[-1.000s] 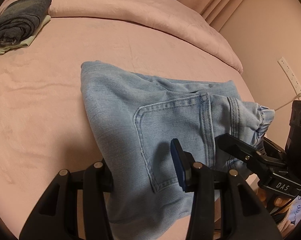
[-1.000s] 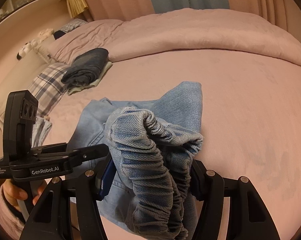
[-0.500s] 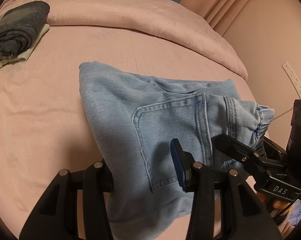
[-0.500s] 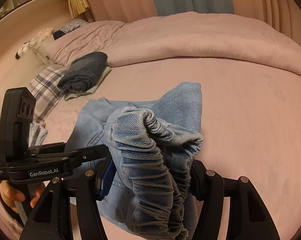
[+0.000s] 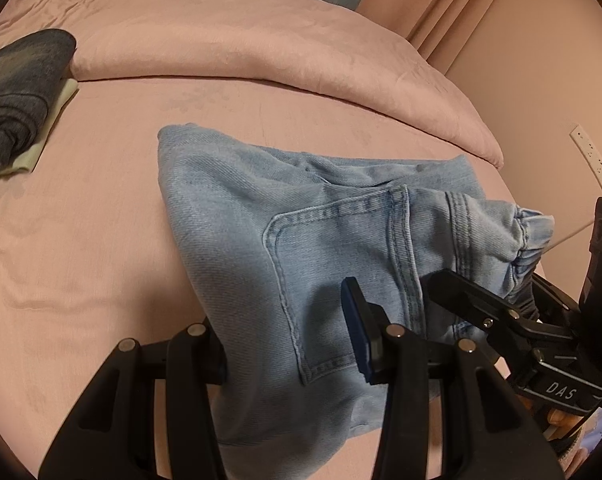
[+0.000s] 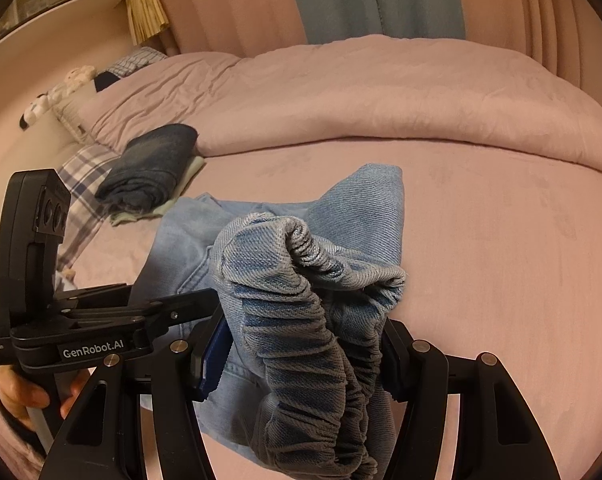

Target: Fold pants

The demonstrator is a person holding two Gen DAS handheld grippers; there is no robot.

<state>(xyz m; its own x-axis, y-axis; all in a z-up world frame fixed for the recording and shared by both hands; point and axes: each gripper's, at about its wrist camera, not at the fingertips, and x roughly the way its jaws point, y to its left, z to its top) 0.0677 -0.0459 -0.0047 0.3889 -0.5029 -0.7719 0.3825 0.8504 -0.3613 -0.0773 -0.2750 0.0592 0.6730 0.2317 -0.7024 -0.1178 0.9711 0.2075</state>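
Two tools are closed on one pair of light blue jeans (image 5: 325, 240), and both grips lie at the near edge of the bed (image 5: 81, 240). The left tool (image 5: 289, 340) is clenched on the denim just below the back pocket (image 5: 341, 264). The right tool (image 6: 305, 354) is clenched on the gathered elastic waistband (image 6: 313, 320), which is bunched up between its jaws. The waist end is held up by both tools; the rest of the jeans runs away from them, toward the duvet (image 6: 361, 92), and lies on the sheet. The long axis therefore points away from both tools, so the next fold is judged to go forward along it. The denim looks soft, already doubled, and wrinkled near the seam. Beyond the jeans and to their left, near the pillows, a dark folded garment (image 6: 153, 172) is seen on a pale one.
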